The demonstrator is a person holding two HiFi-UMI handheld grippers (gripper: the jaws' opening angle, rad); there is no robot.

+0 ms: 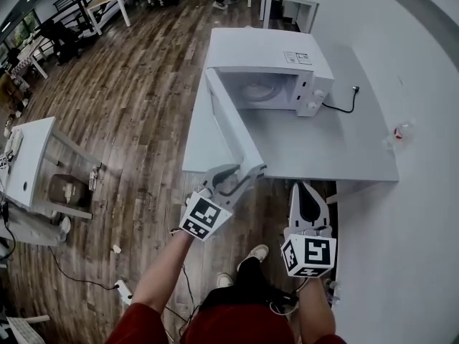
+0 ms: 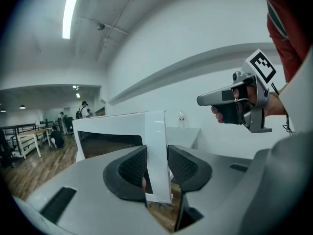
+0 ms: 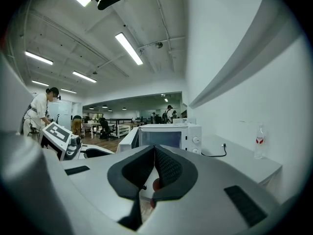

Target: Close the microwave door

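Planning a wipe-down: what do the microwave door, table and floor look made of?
The microwave door: smooth white frame, probably painted metal or plastic; dark window, likely glass. The table: flat pale grey top, matte, perhaps laminate. The floor: brown planks with visible grain, wood or wood-look laminate.

The microwave [image 1: 267, 54] and its door [image 1: 228, 124] are white, the desk [image 1: 337, 153] pale grey, the floor [image 1: 122, 106] brown wood planks. The left gripper [image 1: 247, 172] and right gripper [image 1: 303, 189] are grey, with black pads and black-and-white square-marked cubes.
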